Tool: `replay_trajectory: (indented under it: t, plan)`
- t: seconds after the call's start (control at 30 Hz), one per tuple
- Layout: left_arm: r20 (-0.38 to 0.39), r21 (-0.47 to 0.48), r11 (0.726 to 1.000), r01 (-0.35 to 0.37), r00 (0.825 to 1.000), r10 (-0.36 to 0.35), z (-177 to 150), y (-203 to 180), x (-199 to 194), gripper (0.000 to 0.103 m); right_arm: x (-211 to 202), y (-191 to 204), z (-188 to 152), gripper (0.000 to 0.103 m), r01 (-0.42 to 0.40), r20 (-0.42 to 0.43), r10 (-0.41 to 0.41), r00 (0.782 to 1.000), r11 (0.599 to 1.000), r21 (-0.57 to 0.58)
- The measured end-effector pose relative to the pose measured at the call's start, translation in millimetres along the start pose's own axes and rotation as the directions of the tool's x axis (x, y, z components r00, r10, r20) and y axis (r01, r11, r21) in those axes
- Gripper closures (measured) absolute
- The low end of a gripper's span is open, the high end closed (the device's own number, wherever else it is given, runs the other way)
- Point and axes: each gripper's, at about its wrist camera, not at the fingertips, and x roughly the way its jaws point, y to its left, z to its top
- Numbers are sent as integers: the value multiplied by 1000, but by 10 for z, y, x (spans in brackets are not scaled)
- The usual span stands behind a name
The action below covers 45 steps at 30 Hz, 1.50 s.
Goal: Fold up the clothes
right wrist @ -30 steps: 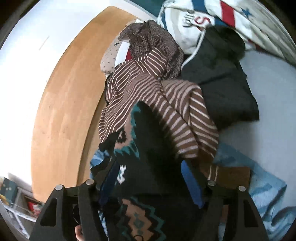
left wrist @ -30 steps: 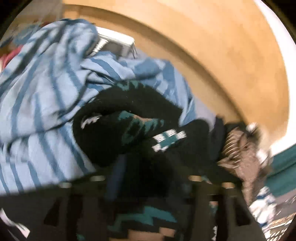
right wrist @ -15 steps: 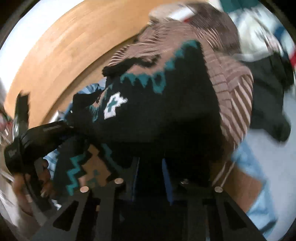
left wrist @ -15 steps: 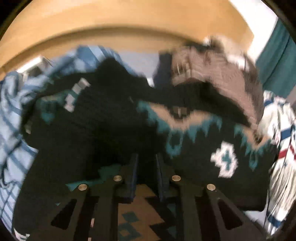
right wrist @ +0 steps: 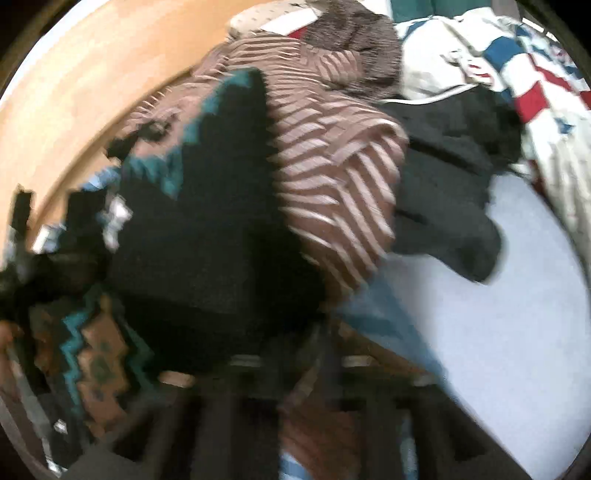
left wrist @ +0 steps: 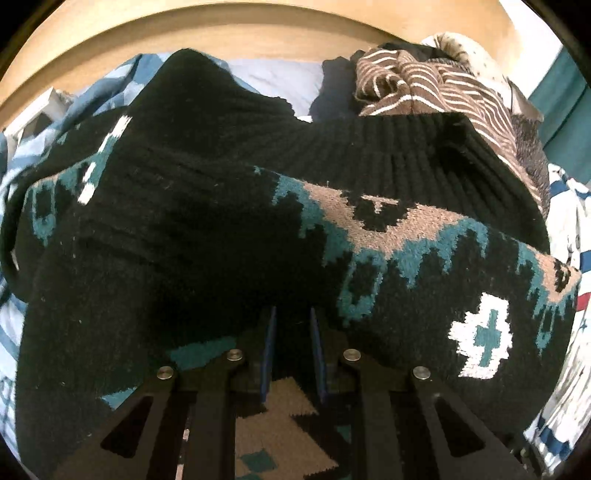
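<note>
A black knit sweater (left wrist: 221, 206) with teal, tan and white patterns fills the left wrist view. My left gripper (left wrist: 291, 350) is shut on a fold of it, the blue pads close together with black knit between them. In the right wrist view the same sweater (right wrist: 207, 240) hangs bunched at left centre. My right gripper (right wrist: 314, 369) sits at the bottom of that blurred view with its jaws opening. The sweater's black edge lies right at the fingers, but the blur hides whether it is between them.
A brown white-striped garment (right wrist: 332, 166) lies behind the sweater, and is also in the left wrist view (left wrist: 424, 88). A blue striped shirt (left wrist: 110, 88) lies to the left. A dark garment (right wrist: 450, 192) and white, red and blue fabric (right wrist: 517, 74) lie on the pale sheet (right wrist: 498, 314). A wooden board (left wrist: 258, 22) runs behind.
Both grippers went from wide to narrow on the black sweater. The left view swung from the blue striped shirt onto the sweater. The right view has blurred and shifted towards the pale sheet.
</note>
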Motion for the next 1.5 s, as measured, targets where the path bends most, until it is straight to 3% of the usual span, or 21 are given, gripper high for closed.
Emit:
replay_trajectory:
  t: [0.13,0.27,0.37,0.4,0.43,0.5,0.57,0.67,0.73,0.8,0.83,0.9,0.97,1.07,1.17,1.2,1.23,1.27,1.33,1.37,1.5]
  plan:
    - [1,-8,999,-38,999,38,25,-46,27,84,-227,-341,-102,67,-121,-1,123,992,981,152]
    - [10,-49,999,-21,1000,22,7,-4,-39,84,-603,-191,101,66,-241,131,226,965,964,116]
    - [-9,-105,988,113,993,-114,-95,140,-236,84,-621,115,276,63,-267,154,258,954,963,35]
    - [0,-127,975,181,983,-182,-157,224,-322,84,-558,212,312,58,-259,148,254,956,966,14]
    - [21,-145,968,203,979,-202,-206,337,-403,82,-452,284,327,56,-236,129,233,964,972,7]
    - [71,-176,963,204,978,-194,-290,584,-554,65,-200,347,365,55,-231,46,228,973,970,75]
    - [120,-208,956,205,976,-183,-373,831,-705,32,-62,404,342,55,-324,-25,331,943,934,154]
    - [219,-335,923,188,969,-118,-572,1308,-992,27,-39,744,260,47,-419,-73,427,901,902,102]
    - [260,-448,868,214,960,-102,-539,1607,-1029,27,6,956,181,39,-432,-120,434,893,901,45]
    - [236,-537,830,148,972,-21,-477,1855,-1020,27,110,1163,90,39,-436,-184,432,883,900,20]
    - [205,-550,831,82,978,40,-380,1922,-967,27,174,1239,42,39,-438,-217,433,875,899,28]
    - [147,-505,862,-47,979,140,-212,2011,-910,27,305,1361,-108,37,-419,-303,419,856,906,67]
    - [123,-434,894,-116,975,186,-35,1985,-842,27,430,1511,-238,35,-374,-381,369,848,925,64]
    - [131,-317,922,-222,953,275,134,1904,-833,27,558,1739,-355,35,-291,-429,271,862,956,18]
    - [86,-236,900,-365,915,394,293,1850,-599,27,579,1924,-389,32,-252,-403,233,885,968,7]
    - [62,-218,893,-393,908,415,321,1853,-498,28,563,1988,-385,30,-255,-388,235,891,967,-2]
    - [39,-208,888,-410,904,426,331,1882,-409,41,546,2051,-380,29,-258,-376,233,897,966,-17]
    - [17,-203,884,-422,901,434,333,1925,-326,71,527,2114,-373,28,-260,-368,227,902,965,-42]
    - [49,-271,898,-346,927,372,285,2036,-387,91,484,2224,-354,28,-271,-354,223,908,958,-91]
    - [102,-335,903,-268,943,318,236,2109,-501,95,462,2259,-341,28,-282,-348,230,909,954,-105]
    - [236,-423,900,-105,946,221,91,2248,-935,95,413,2310,-228,28,-315,-327,261,908,941,-123]
